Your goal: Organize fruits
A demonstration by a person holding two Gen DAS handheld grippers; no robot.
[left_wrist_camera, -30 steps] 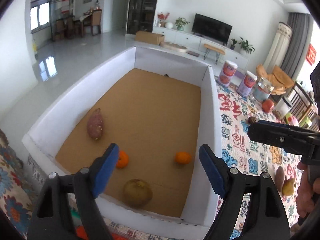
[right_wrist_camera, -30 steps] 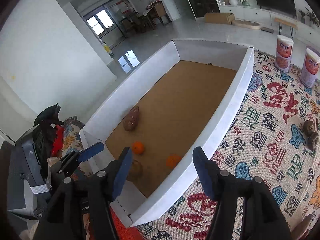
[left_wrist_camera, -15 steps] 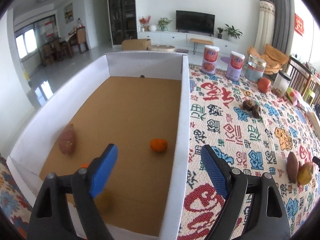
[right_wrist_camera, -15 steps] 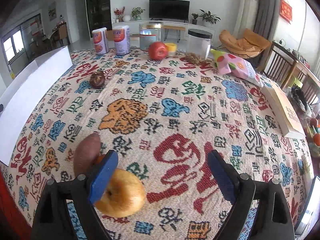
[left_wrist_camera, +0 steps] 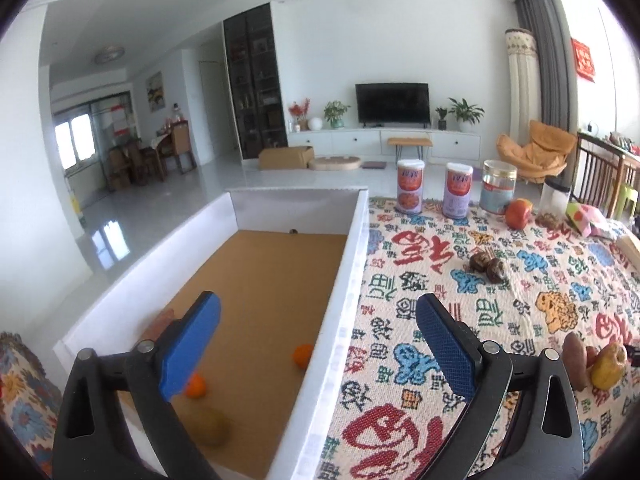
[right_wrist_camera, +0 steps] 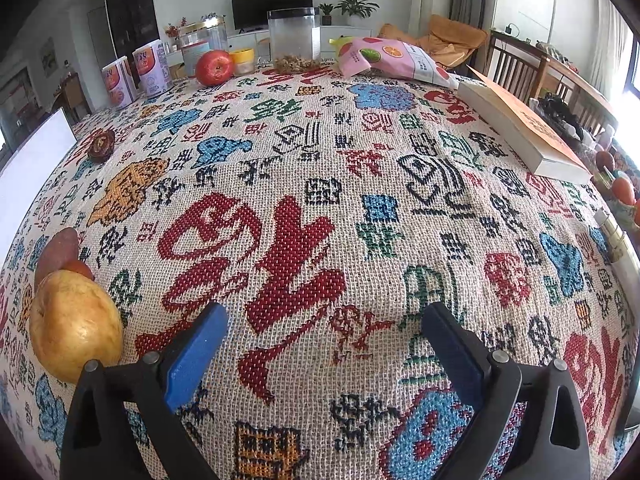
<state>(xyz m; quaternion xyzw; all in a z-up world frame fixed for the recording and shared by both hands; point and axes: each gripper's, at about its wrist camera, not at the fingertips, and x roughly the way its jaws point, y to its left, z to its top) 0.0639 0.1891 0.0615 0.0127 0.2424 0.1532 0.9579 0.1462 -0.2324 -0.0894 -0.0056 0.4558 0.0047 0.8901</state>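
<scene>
Counted 2 oranges (left_wrist_camera: 302,355) in the white box (left_wrist_camera: 352,280), plus 1 brownish round fruit (left_wrist_camera: 208,426) near its front and 1 sweet potato (left_wrist_camera: 160,322), half hidden by a pad. On the patterned cloth (right_wrist_camera: 320,200): 1 yellow pear (right_wrist_camera: 74,326), 1 more sweet potato (right_wrist_camera: 56,252) beside it, w/ something small and reddish between, couldn't tell what. 1 red apple (right_wrist_camera: 214,67). 2 dark dried-looking fruits (left_wrist_camera: 490,266) together. 2 pink-purple cans (left_wrist_camera: 434,194), 2 clear jars (right_wrist_camera: 294,38), 1 snack bag (right_wrist_camera: 390,60), 1 book (right_wrist_camera: 520,128).

Yellow pear (right_wrist_camera: 74,326), red apple (right_wrist_camera: 214,67).
</scene>
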